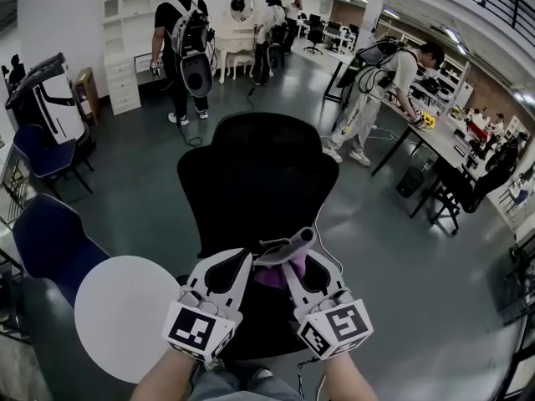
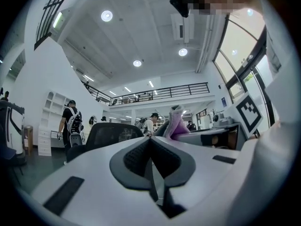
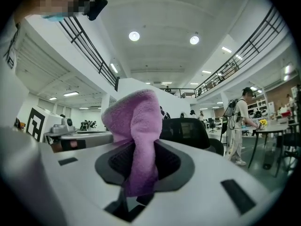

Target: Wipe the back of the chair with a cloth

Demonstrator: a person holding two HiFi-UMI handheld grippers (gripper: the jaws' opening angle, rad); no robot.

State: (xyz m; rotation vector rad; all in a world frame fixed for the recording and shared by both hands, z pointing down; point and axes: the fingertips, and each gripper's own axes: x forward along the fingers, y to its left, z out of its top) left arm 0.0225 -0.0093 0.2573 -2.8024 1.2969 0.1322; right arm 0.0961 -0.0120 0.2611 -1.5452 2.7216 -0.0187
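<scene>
The right gripper is clenched on a purple cloth: its 2 jaws pinch the lower part of the fabric, and the rest bulges up above them in a folded lump. In the head view the right gripper sits just beside the left gripper, both held low and close to the person, with the cloth bunched between the 2 of them. The left gripper has its jaws pressed together with nothing between them; from its own view the cloth shows off to the right, beyond the tips. Ahead of both grippers stands a black office chair, its wide back upright and facing the person. In the right gripper view the chair lies past the cloth and apart from it. To the left of the chair a round white table stands near 2 blue chairs. Farther off on the grey floor, a person in black stands before white shelves, and a person in light clothes bends over a long table at the right.
</scene>
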